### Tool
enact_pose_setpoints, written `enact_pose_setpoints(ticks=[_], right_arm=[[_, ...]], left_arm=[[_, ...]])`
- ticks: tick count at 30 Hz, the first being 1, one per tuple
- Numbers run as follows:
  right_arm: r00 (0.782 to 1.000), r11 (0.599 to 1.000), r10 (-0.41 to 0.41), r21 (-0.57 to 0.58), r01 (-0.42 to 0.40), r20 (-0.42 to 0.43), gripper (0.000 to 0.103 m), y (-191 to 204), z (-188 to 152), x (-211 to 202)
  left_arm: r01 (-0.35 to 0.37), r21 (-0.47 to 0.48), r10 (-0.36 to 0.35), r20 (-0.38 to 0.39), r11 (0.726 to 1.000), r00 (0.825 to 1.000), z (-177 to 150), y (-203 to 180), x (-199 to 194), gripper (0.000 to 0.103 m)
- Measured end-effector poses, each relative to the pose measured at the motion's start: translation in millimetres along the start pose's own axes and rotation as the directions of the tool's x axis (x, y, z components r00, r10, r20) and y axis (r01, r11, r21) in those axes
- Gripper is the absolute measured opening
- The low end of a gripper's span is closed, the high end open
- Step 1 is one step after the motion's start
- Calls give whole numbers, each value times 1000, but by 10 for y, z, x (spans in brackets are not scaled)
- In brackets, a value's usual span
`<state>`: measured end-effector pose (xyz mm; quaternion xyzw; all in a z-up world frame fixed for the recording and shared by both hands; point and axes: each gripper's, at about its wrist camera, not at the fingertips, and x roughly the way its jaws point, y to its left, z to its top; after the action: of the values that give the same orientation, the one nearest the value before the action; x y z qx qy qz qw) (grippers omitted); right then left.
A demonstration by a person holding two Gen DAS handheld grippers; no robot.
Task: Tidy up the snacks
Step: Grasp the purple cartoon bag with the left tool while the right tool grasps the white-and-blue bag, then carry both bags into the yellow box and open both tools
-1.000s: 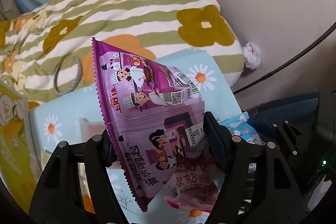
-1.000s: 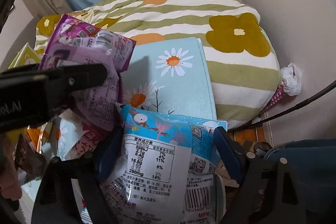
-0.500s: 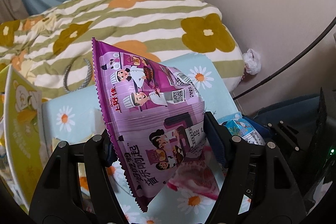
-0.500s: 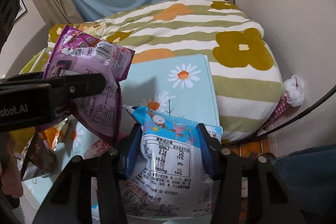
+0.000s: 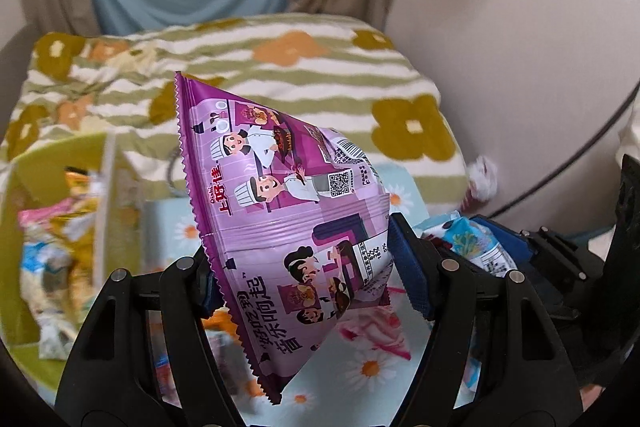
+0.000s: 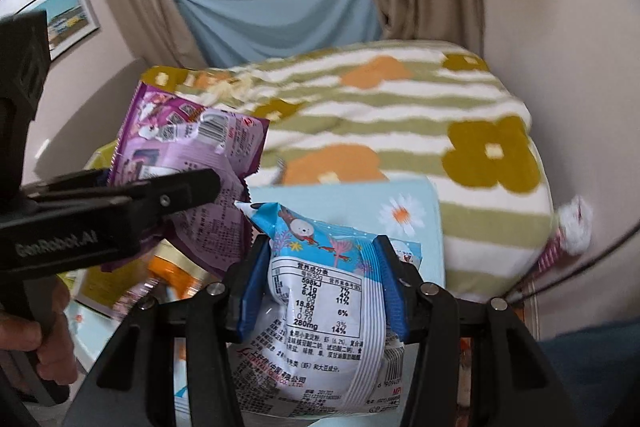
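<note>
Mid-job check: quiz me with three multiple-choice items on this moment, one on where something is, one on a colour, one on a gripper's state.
1. Where is the yellow-green box as the left wrist camera sees it?
A. At the left of the view
B. At the right of the view
C. On the striped blanket's top

2. What colour is the bag in the left gripper?
A. Blue and white
B. Purple
C. Orange

3. What is the state of the right gripper?
A. Open and bare
B. Shut on the blue bag
C. Shut on a box

Answers: 1 A, the box stands at the left edge with snacks inside it. 2 B, the purple bag sits between the left fingers. 3 B, the blue pads press both sides of the blue bag.
</note>
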<state>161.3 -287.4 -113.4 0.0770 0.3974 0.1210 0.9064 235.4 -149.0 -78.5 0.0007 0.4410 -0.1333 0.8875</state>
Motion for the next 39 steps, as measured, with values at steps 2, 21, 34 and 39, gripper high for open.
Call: enact_pose_setpoints(ticks=[2, 21, 34, 39], right_arm=[[999, 999, 37, -31, -36, 15, 47, 168, 118, -61], [966, 954, 256, -170, -248, 29, 47, 2319, 959, 550], [984, 976, 179, -124, -180, -15, 47, 2949, 1186, 1174], [986, 980, 162, -110, -164, -23, 47, 3053, 1199, 1237]], left_arm=[[-26, -30, 27, 23, 999, 999, 18, 176, -191, 70], [-180, -223, 193, 37, 958, 980, 79, 2808, -899, 70], [-127, -188, 121, -42, 974, 992, 45, 3536, -393, 103], [-127, -178, 121, -42, 976, 992, -96, 3606, -508, 103]])
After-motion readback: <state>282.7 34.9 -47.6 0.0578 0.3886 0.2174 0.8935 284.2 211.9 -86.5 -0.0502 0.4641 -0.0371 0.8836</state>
